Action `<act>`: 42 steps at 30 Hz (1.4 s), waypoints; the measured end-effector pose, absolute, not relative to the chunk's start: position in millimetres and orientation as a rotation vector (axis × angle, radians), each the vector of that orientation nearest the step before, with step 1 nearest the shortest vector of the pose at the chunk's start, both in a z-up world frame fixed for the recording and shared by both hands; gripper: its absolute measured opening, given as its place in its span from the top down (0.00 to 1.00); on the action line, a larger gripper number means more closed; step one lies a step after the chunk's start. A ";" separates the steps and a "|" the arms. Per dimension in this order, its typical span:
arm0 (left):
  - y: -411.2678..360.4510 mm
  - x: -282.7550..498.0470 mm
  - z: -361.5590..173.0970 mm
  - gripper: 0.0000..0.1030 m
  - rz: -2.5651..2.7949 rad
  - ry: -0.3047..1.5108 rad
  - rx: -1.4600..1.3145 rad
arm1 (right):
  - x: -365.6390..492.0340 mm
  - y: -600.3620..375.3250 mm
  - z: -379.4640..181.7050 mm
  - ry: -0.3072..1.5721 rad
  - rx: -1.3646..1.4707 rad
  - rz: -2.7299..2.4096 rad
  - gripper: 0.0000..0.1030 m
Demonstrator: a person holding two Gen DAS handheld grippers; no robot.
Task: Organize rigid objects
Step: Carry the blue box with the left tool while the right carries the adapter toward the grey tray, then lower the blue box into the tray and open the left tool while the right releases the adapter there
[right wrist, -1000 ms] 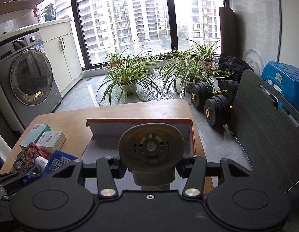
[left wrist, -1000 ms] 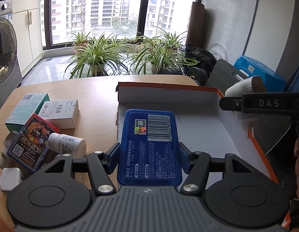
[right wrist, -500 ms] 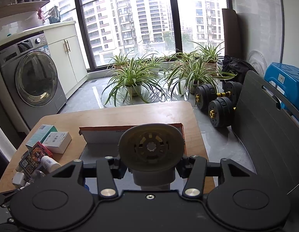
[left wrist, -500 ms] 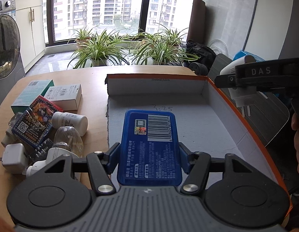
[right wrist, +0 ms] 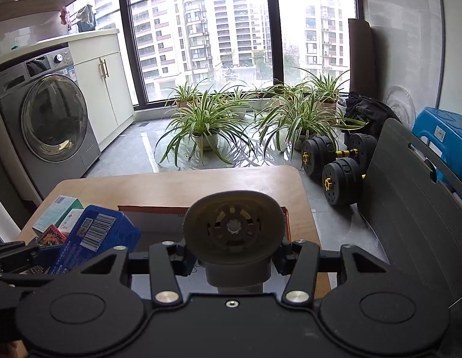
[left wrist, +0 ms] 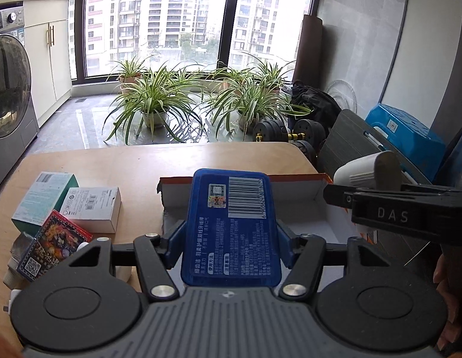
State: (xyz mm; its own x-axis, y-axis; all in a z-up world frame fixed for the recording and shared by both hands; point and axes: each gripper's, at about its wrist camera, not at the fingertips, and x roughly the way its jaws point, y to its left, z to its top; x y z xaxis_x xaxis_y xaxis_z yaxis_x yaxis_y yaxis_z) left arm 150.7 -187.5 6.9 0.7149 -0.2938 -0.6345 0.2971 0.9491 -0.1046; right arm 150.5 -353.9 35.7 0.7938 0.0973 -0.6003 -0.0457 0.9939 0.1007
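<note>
My left gripper (left wrist: 231, 238) is shut on a flat blue plastic case (left wrist: 232, 226) with a barcode label, held above the near end of an open cardboard box (left wrist: 293, 189) with an orange rim and white inside. My right gripper (right wrist: 232, 258) is shut on a white and grey plug-in device (right wrist: 233, 232) with a round vented face, held above the same box (right wrist: 286, 217). The device (left wrist: 368, 168) and right gripper show at the right of the left wrist view. The blue case (right wrist: 95, 240) shows at the left of the right wrist view.
On the wooden table (left wrist: 135, 164), left of the box, lie a green-white carton (left wrist: 45, 200), a white carton (left wrist: 92, 208), a card pack (left wrist: 54, 244) and a white adapter. Beyond the table are potted plants (left wrist: 153, 101), dumbbells (right wrist: 335, 161), a washing machine (right wrist: 48, 125) and a blue stool (left wrist: 407, 134).
Both grippers have risen and drawn back from the box with their objects still held. The box now appears smaller and lower in both views.
</note>
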 end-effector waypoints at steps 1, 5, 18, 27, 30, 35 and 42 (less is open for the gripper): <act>-187.8 153.0 7.3 0.39 -0.323 0.704 0.004 | 151.7 -354.3 35.6 0.650 0.082 0.074 0.42; -190.3 158.8 6.9 0.39 -0.314 0.713 0.002 | 155.3 -355.4 34.4 0.651 0.075 0.067 0.42; -185.8 170.6 -1.2 0.39 -0.300 0.755 -0.007 | 162.8 -349.2 28.2 0.672 0.060 0.066 0.42; -189.1 174.9 -5.6 0.39 -0.304 0.769 -0.004 | 166.6 -348.7 24.2 0.681 0.055 0.058 0.42; -190.5 176.1 -7.4 0.39 -0.308 0.772 -0.002 | 168.3 -348.1 22.1 0.686 0.057 0.055 0.42; -192.2 178.0 -10.6 0.39 -0.313 0.779 -0.002 | 172.7 -344.7 18.3 0.697 0.057 0.050 0.42; -194.2 181.2 -16.0 0.39 -0.317 0.788 -0.002 | 175.2 -345.1 15.7 0.701 0.058 0.050 0.42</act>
